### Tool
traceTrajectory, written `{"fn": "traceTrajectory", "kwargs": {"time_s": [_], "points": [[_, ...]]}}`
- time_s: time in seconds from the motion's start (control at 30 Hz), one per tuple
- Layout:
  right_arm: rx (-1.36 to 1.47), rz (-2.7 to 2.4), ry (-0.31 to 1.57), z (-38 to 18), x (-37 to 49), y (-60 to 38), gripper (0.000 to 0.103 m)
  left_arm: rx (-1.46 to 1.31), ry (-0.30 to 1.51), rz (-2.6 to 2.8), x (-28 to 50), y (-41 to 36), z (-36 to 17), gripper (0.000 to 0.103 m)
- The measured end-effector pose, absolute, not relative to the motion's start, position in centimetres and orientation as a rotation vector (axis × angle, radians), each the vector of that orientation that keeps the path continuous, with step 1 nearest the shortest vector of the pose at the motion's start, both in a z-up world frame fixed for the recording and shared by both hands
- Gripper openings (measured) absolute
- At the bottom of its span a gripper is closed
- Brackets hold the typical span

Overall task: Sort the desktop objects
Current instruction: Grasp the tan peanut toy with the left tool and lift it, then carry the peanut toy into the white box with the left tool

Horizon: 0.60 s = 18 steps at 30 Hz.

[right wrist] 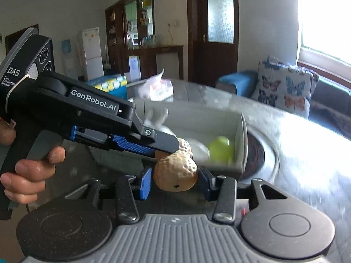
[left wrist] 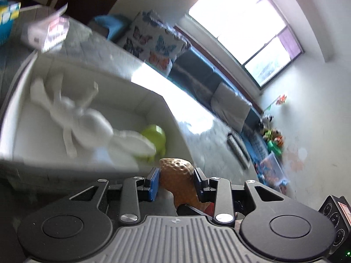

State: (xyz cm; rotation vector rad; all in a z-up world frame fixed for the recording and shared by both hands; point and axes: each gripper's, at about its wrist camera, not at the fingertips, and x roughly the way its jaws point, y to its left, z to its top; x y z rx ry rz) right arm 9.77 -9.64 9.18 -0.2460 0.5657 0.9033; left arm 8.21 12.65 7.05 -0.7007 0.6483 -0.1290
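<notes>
Peanut-shaped tan toy with a dimpled shell [right wrist: 175, 173] sits between both grippers at once, held in the air just in front of the white open-top rectangular bin [left wrist: 166, 109], not inside it. Table under everything is a grey glossy slab [right wrist: 296, 149], strong window glare on it. Bin stands on the table; motion blur smears its contents, so only rough shapes are readable: a pile of white plastic pieces [left wrist: 87, 118] and a lime-green rounded plastic item [left wrist: 155, 138] in the corner nearest the grippers. White carton with red print [left wrist: 52, 30] stands on the table beyond the bin's far end. Dark reddish round disc [right wrist: 254, 153] lies on the table just beside the bin's end wall.

Left gripper [right wrist: 162, 151] comes in from the side in the right wrist view, person's hand [right wrist: 28, 175] on its grip; blue-padded jaws clamped on the upper lobe of the peanut. Right gripper [right wrist: 175, 183] has its blue pads against both sides of the lower lobe, clamped. Left wrist view shows the same peanut pinched between that gripper's pads, bin directly ahead.
</notes>
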Motion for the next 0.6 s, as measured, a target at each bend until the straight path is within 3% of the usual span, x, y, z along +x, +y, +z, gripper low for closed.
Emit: {"fn": "traceTrajectory", "kwargs": {"time_s": [0.23, 0.6], "points": [[-0.258, 0.932, 0.588, 10.1, 14.6, -5.5, 0.045, -0.738, 0.640, -0.082, 12.2, 16.3, 6.8, 0.036], [-0.322, 0.925, 0.761, 6.9, 20.3, -2.0, 0.045, -0.759, 0.735, -0.039, 16.1, 17.7, 3.2, 0.036]]}}
